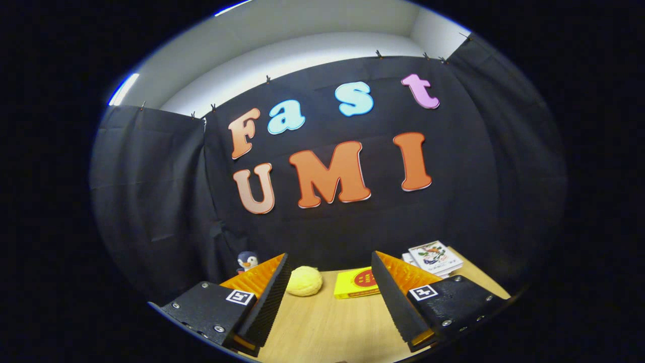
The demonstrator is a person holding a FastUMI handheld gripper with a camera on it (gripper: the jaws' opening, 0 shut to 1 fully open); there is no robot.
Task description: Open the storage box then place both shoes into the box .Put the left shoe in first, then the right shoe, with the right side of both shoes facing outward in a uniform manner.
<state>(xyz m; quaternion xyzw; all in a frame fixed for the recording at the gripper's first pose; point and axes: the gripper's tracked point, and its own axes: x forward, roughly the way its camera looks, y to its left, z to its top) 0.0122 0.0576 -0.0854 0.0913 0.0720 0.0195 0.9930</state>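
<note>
Wooden table [327,322] lies lower centre between the gripper's [331,269] parted, empty fingers; ball [304,281] and yellow box [357,283] beyond.

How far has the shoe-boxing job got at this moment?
Nothing looks done yet. The gripper has its jaws open and holds nothing above the wooden table. Beyond them lie a yellow plush ball, a yellow box, a stack of books and a penguin toy. Opening the box and placing both shoes remains.
</note>
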